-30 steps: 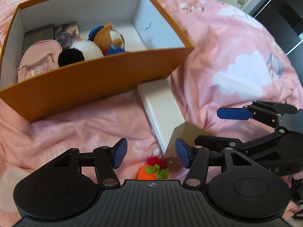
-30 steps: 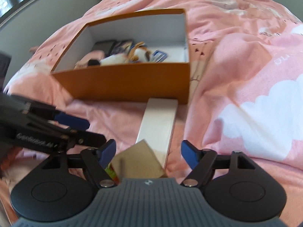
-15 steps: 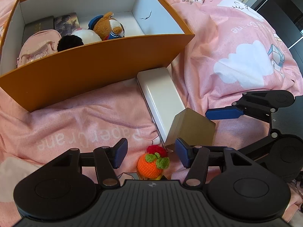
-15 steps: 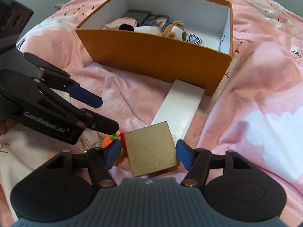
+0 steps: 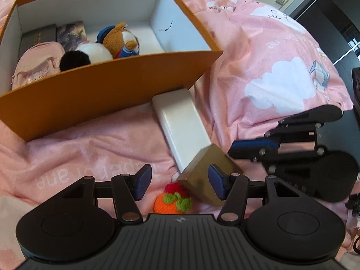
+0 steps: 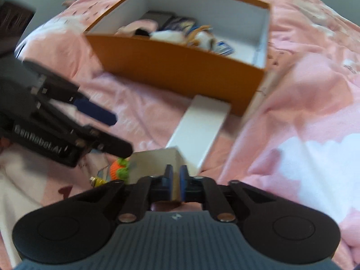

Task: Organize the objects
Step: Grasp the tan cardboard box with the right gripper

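on the pink bedspread (image 5: 258,72), an orange box (image 5: 108,94) sits open, already holding plush toys (image 5: 119,42), a pink pouch (image 5: 36,65) and flat dark items at the back. a long white box (image 5: 180,123) lies outside it, one end against the box's front wall. a small gold box (image 6: 155,164) rests tilted on the white box's near end. just beside it lies an orange knitted fruit (image 5: 172,202). step in hand, as judged: picking up the gold box for the orange box. right gripper (image 6: 176,182) has its pads nearly together, clenched on the gold box's near edge; frame is blurred, so how firm the grip is stays unsure. next move likely calls for a lift clear of the wall, then release inside. left gripper (image 5: 180,182) hangs half open over the knitted fruit, holding nothing.
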`<action>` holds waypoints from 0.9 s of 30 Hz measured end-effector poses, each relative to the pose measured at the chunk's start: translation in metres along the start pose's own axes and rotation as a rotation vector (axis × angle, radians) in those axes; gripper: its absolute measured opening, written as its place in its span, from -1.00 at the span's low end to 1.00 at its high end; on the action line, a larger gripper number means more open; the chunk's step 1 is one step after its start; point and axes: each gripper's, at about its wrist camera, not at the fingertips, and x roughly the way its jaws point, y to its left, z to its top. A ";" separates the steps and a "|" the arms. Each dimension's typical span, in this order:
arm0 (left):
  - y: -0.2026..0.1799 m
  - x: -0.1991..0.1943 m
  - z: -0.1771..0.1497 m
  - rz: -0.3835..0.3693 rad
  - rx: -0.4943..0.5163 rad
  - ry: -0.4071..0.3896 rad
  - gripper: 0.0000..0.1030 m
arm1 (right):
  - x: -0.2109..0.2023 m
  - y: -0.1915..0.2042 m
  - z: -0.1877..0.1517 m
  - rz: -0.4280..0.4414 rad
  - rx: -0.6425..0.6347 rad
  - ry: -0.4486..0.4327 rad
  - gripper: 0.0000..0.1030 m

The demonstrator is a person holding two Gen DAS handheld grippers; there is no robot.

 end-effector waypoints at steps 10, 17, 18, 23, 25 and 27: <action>0.005 0.004 0.004 0.020 -0.025 0.012 0.29 | -0.008 -0.009 0.004 0.089 0.091 -0.027 -0.08; 0.010 0.005 0.002 0.015 -0.035 0.021 0.29 | 0.005 0.012 0.004 0.109 0.076 0.033 0.19; 0.011 0.005 0.003 0.014 -0.037 0.021 0.29 | 0.008 0.014 0.004 0.103 0.072 0.044 0.20; 0.018 0.006 0.003 0.011 -0.062 0.023 0.29 | 0.023 0.020 0.005 0.075 0.038 0.073 0.25; 0.022 0.006 0.003 0.014 -0.076 0.022 0.29 | 0.026 0.023 0.006 0.062 0.016 0.080 0.25; 0.024 0.007 0.003 0.019 -0.082 0.025 0.28 | 0.026 0.027 0.007 0.047 -0.013 0.079 0.26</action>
